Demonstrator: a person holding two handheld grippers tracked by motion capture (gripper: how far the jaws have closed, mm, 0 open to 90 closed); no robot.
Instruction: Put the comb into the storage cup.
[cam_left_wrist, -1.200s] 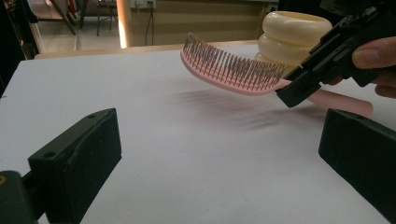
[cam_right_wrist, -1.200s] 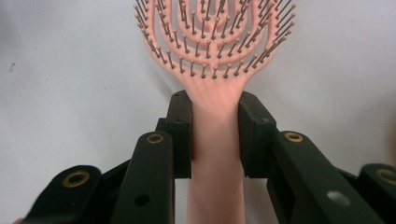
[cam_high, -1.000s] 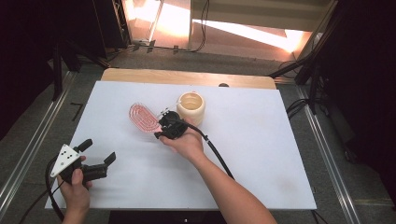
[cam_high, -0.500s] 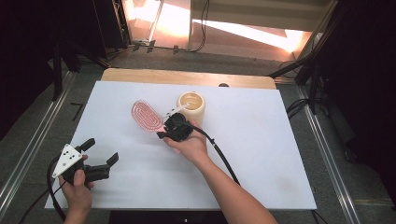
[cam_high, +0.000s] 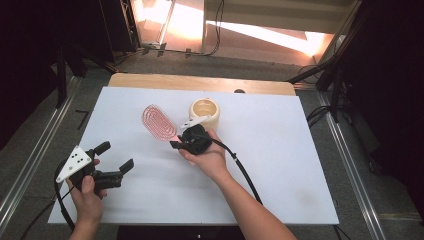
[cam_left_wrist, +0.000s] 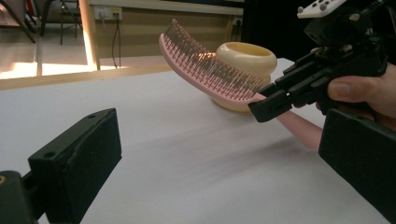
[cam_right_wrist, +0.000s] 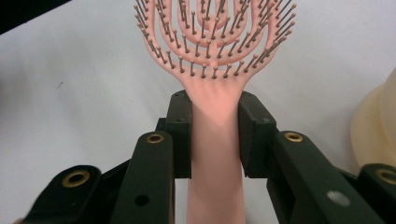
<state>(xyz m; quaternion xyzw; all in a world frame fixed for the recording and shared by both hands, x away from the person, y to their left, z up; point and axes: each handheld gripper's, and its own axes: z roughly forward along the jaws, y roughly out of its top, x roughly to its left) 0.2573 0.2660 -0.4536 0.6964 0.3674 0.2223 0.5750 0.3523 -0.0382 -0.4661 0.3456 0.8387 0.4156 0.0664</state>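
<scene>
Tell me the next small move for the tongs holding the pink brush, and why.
Probably swing the hairbrush, handle down, toward the cream cup. The right tongs are clamped on its handle, it is lifted off the table, and the cup stands open beside it.

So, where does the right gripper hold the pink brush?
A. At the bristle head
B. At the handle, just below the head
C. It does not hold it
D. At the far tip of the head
B: in the right gripper view the right gripper has both pads pressed on the handle of the brush, just below the bristle head.
</scene>
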